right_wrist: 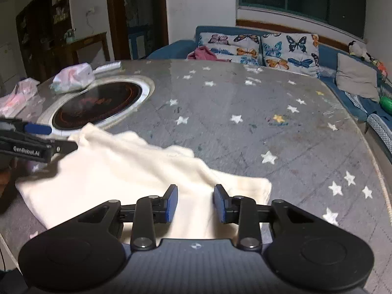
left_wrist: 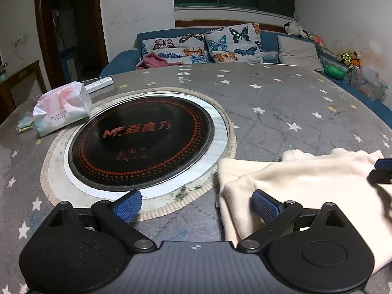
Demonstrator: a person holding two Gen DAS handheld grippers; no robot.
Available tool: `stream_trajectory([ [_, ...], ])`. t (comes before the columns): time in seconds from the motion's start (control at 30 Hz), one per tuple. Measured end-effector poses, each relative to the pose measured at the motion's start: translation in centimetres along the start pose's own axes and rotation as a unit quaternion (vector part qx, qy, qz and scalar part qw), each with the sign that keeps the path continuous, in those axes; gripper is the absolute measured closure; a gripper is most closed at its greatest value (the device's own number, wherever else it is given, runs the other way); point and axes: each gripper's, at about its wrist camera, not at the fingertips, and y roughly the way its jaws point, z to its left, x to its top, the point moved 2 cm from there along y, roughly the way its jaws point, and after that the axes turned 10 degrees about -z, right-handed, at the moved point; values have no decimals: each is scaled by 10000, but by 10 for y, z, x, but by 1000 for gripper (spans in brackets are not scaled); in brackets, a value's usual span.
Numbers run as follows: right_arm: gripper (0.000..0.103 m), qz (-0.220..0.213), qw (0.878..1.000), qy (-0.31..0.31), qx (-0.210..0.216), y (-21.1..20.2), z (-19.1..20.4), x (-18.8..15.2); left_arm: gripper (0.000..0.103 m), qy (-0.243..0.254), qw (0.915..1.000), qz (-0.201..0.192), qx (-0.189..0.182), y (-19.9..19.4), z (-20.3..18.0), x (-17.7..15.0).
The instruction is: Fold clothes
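Note:
A cream garment lies partly folded on the grey star-print table cover. My left gripper is open wide; its right finger hangs over the garment's left edge and its left finger over the hob's rim, with nothing held. In the right wrist view, the garment spreads from the hob to the front. My right gripper hovers over its near right part, pads apart with a clear gap and cloth lying flat below. The left gripper shows at the garment's left corner, and the right gripper at the far right edge.
A round black induction hob is set into the table, left of the garment. A tissue pack and a white remote lie behind it. A blue sofa with butterfly cushions runs along the far side. The table's curved edge is at the right.

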Motion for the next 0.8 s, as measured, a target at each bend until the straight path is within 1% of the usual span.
stream_trajectory([
  [0.13, 71, -133, 9999, 51, 16, -20, -3, 5, 5, -38, 10000, -48, -71, -11, 2, 2],
  [0.27, 73, -97, 9999, 6, 35, -44, -2, 1, 4, 9, 9997, -101, -211, -25, -1, 0],
  [0.3, 77, -86, 9999, -23, 63, -50, 1, -2, 4, 20, 9996, -113, -241, -29, -2, -1],
  [0.33, 84, -85, 9999, -48, 107, -55, 4, -4, 4, 23, 9995, -133, -274, -34, -3, -2],
  [0.37, 87, -83, 9998, -66, 166, -60, 8, -7, 4, 29, 9994, -145, -304, -38, -4, -3],
  [0.47, 88, -61, 9994, -120, 324, -72, 19, -15, 3, 98, 9990, -181, -389, -48, -7, -8],
  [0.63, 88, 142, 9996, -34, 234, -66, 22, -36, 3, 248, 9991, -35, -331, -47, -13, -22],
  [0.67, 88, 105, 9997, -7, 234, -67, 22, -36, 3, 239, 9992, -7, -310, -47, -13, -23],
  [0.8, 88, -85, 9997, -23, 232, -77, 23, -28, 3, 199, 9992, -111, -329, -53, -9, -21],
])
